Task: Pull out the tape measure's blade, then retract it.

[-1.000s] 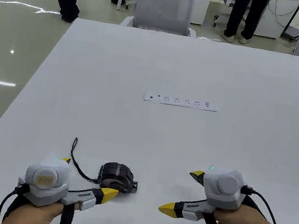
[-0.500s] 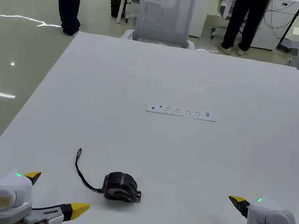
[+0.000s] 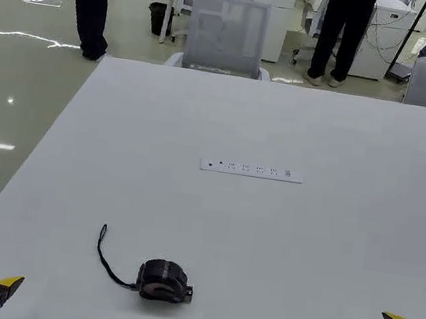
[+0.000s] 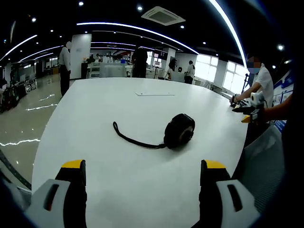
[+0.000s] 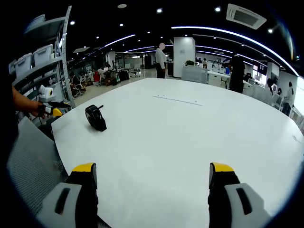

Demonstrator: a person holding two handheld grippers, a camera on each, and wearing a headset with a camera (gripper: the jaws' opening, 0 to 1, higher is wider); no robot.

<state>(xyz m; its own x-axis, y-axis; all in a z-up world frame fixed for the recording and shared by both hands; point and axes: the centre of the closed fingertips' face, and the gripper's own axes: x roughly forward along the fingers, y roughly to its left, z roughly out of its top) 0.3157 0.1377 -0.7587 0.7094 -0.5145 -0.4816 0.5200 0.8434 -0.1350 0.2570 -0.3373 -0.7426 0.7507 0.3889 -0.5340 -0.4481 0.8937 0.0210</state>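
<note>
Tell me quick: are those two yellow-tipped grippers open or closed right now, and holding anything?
Left gripper: open, holding nothing; the tape measure lies ahead of it, apart from its fingers.
Right gripper: open, holding nothing.

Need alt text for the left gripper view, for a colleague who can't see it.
A black tape measure lies on the white table, no blade out, its strap trailing left, ahead of the open left gripper. The right gripper shows at the table's right edge.

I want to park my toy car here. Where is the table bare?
Bare table lies between the power strip and the far edge, and right of the tape measure. Only the near left, by the tape measure and its strap, is busy.
</note>
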